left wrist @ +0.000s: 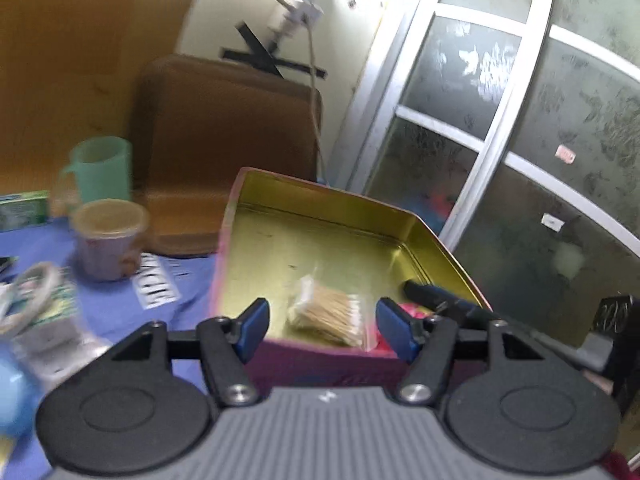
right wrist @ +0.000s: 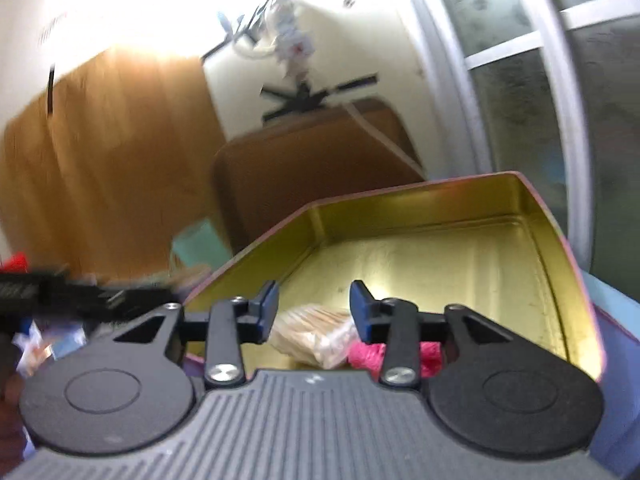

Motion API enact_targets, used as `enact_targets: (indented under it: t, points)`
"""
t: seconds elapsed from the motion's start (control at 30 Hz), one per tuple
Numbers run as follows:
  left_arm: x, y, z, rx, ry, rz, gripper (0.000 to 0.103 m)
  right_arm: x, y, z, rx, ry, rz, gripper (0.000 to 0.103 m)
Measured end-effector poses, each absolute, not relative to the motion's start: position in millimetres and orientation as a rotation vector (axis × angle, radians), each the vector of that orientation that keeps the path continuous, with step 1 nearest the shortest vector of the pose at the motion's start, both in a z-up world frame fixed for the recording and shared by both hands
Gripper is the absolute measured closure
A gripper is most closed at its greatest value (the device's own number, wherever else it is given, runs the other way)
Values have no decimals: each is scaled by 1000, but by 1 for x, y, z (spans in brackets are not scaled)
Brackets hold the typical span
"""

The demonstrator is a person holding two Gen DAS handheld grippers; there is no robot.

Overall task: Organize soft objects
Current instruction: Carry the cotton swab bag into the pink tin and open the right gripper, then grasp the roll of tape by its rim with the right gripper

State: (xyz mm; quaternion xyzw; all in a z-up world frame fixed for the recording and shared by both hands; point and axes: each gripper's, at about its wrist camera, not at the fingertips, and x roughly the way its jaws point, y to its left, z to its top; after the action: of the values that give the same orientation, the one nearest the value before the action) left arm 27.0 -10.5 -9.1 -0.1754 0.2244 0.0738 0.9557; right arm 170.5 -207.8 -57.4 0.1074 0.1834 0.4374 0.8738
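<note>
A tin box [left wrist: 320, 194], gold inside and pink outside, stands open on the blue cloth [left wrist: 116, 308]. A clear bag of cotton swabs [left wrist: 332, 316] lies on its floor near the front wall, with a pink soft thing [left wrist: 414, 309] beside it. My left gripper [left wrist: 320, 320] hovers open over the tin's near edge with nothing between its pads. The right wrist view shows the same tin [right wrist: 400, 194], the swab bag [right wrist: 316, 336] and the pink thing [right wrist: 366, 354]. My right gripper [right wrist: 315, 304] is open above them, touching neither. The other gripper's black body reaches into each view.
Left of the tin stand a green mug [left wrist: 102, 168] and a lidded plastic cup [left wrist: 108, 236]. Blurred packets [left wrist: 40, 304] lie at the far left. A brown padded case [left wrist: 228, 140] leans behind. A frosted glass door [left wrist: 520, 128] fills the right side.
</note>
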Motion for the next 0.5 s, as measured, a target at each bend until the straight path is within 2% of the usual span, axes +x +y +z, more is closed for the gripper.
enact_targets:
  t: [0.27,0.4,0.43,0.5]
  points:
    - [-101,48,-44,-414,468,420,37,135,-195,-46,196,323,1075,60]
    - [-147,80,-69,-479,491,611,37,107,-148,-44,83,356,1252,60]
    - [-156,85,-74,-499,478,629,38,101,-134,-45,50,371,1282,60]
    - [-169,91,-73,-553,420,609,35,91,-99,-46,-11,408,1327,58]
